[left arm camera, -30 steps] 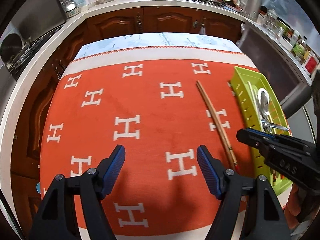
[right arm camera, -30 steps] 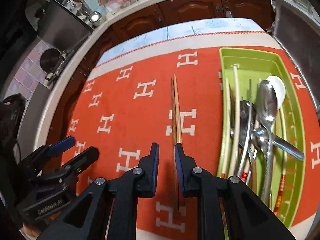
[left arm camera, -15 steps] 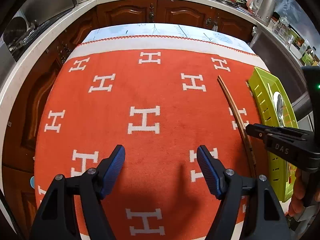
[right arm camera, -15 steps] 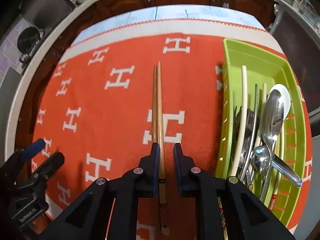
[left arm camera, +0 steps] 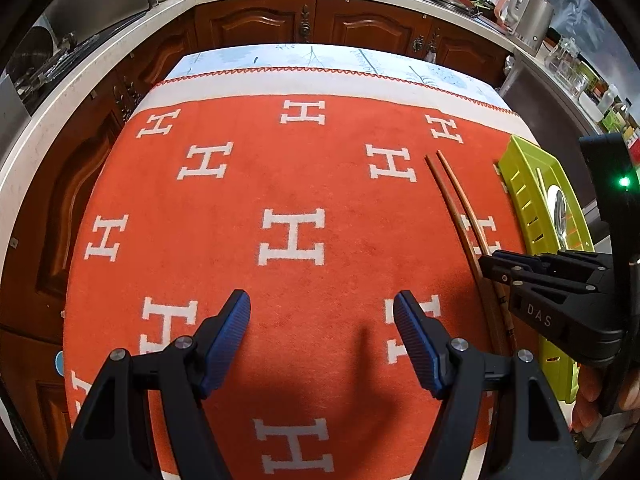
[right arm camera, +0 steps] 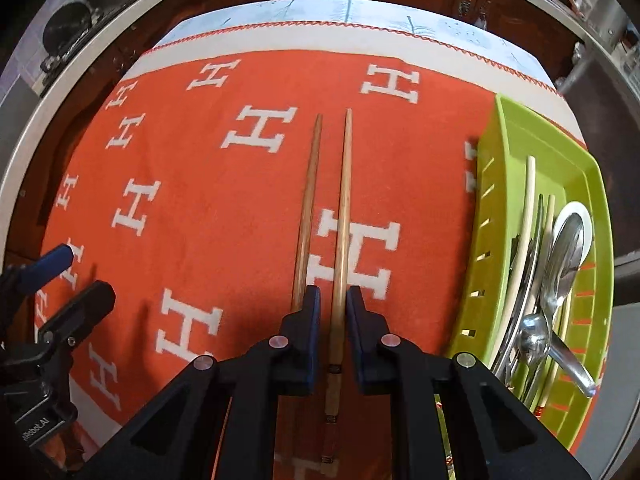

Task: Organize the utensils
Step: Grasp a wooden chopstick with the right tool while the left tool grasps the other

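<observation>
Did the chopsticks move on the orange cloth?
Yes. The left chopstick spread sideways from the right chopstick, which lies between the right gripper fingers on the orange cloth.

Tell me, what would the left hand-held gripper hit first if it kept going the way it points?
Probably just the orange cloth. The left hand-held gripper is open, empty and angled down at a bare patch; the chopsticks lie off to its right. Depth is hard to judge.

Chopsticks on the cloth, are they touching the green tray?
Apart. The right wrist view shows bare orange cloth between the chopsticks and the green tray.
</observation>
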The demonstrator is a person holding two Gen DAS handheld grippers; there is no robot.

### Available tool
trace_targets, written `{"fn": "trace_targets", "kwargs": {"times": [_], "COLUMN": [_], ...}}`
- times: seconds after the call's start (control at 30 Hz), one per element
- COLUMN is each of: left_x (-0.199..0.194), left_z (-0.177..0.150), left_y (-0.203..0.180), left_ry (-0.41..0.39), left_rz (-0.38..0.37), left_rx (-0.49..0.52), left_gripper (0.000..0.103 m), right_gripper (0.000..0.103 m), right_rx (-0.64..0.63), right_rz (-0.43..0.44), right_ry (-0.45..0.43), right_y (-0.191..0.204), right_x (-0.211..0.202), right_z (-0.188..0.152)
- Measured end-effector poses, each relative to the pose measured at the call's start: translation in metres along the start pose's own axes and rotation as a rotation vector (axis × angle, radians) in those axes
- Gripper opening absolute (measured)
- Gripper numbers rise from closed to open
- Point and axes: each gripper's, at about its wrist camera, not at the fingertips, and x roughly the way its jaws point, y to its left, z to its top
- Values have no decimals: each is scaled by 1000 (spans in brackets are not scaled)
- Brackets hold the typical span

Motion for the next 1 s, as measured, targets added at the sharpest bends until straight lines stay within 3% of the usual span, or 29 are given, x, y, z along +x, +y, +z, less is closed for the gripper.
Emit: {"fn": "trace_targets", "kwargs": {"times": [0.13, 0.37, 0.63, 1.0], "left_x": [0, 5, 7, 6], "left_z": [-1, -2, -1, 5], "left_y": [4, 5, 3, -14], "left_ry": [-1, 14, 26, 44], "left_rz": [-7, -27, -52, -87], "left_rx": [-7, -15, -18, -5], "left_gripper": [72, 72, 72, 72], "right_gripper": [8, 7, 7, 7], "right_rx": [-2, 43, 59, 121], "right_rz": [27, 168, 205, 284], "right_ry": [-2, -6, -36, -124], "right_y": [1, -6, 0, -22], "right_x": [1, -1, -6, -50], "right_z": [0, -3, -7, -20]}}
